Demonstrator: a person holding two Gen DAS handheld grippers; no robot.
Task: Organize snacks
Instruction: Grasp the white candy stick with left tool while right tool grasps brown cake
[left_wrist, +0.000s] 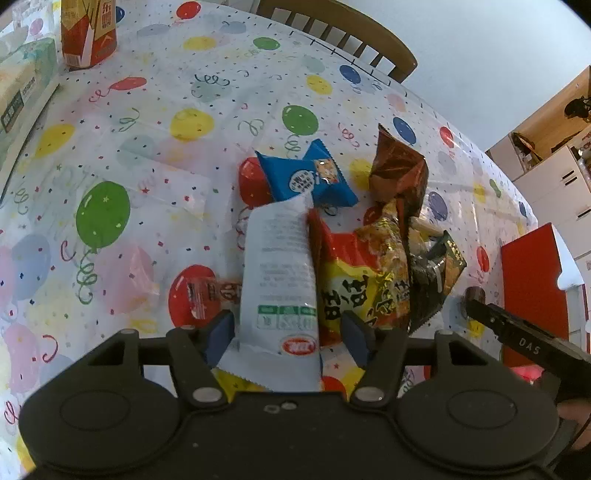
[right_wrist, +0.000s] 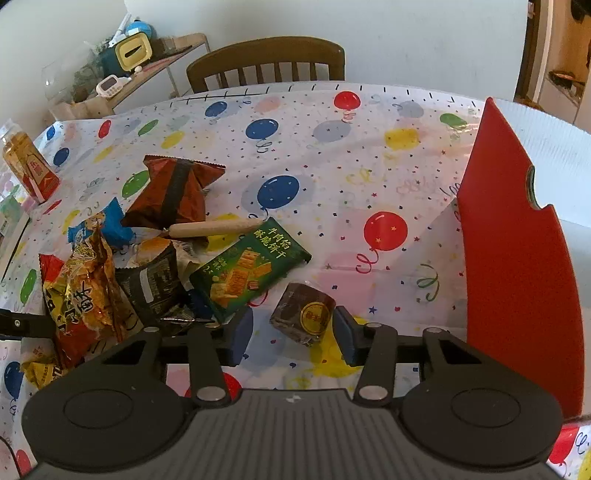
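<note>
Nearest us, our left gripper (left_wrist: 288, 332) stands released astride one white packet (left_wrist: 279, 280) and our right gripper (right_wrist: 293, 338) released around one brown cake (right_wrist: 303, 317), with one green biscuit pack (right_wrist: 251, 266), the yellow-red bag (right_wrist: 86, 295) crowding alongside, one red box (right_wrist: 517, 266) beyond on the tabletop (right_wrist: 332, 177).

balloon-print table (right_wrist: 369, 155) carries snack packets (right_wrist: 251, 266) and a red box (right_wrist: 517, 258).

Balloon-print tablecloth (right_wrist: 332, 177); red box (right_wrist: 517, 258); green packet (right_wrist: 251, 266); blue packet (left_wrist: 310, 177).

Glossy plastic tablecloth (right_wrist: 314, 177), crinkled foil snack packets (right_wrist: 173, 192), wooden chair (right_wrist: 266, 59)
</note>
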